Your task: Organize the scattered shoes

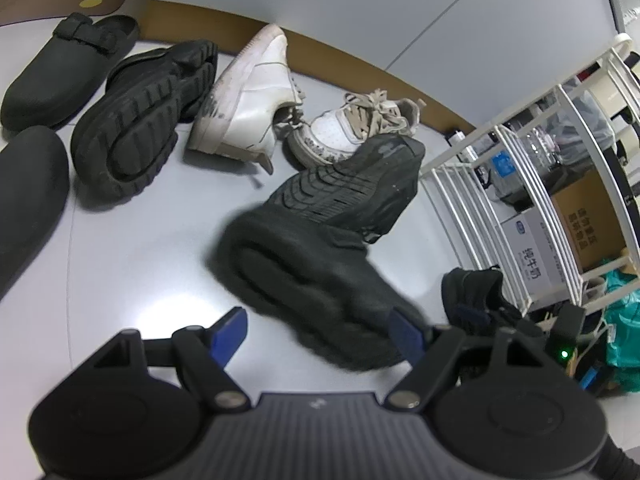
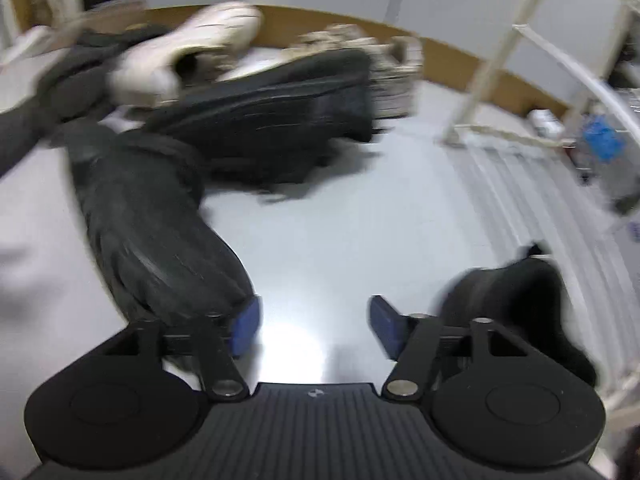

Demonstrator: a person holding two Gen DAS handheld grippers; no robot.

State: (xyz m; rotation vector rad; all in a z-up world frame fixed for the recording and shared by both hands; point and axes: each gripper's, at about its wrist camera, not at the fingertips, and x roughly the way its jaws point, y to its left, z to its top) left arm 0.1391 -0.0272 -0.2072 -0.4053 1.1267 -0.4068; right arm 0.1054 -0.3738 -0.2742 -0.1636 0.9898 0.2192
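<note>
Shoes lie scattered on a grey floor. In the left wrist view a black sneaker (image 1: 320, 292) lies blurred right in front of my open left gripper (image 1: 320, 336), partly between its blue fingers. Behind it another black sneaker (image 1: 360, 184) lies sole up, leaning on a laced white sneaker (image 1: 344, 132). A second white sneaker (image 1: 248, 92) lies on its side. In the blurred right wrist view my right gripper (image 2: 314, 326) is open and empty over bare floor, with a black sneaker (image 2: 160, 232) by its left finger and a black shoe (image 2: 512, 300) by its right finger.
A black chunky shoe (image 1: 136, 124) lies sole up at left, next to a black clog (image 1: 68, 68) and another dark clog (image 1: 28, 200). A white wire shoe rack (image 1: 532, 184) stands at right with boxes behind it. A brown skirting board (image 1: 360, 60) runs along the wall.
</note>
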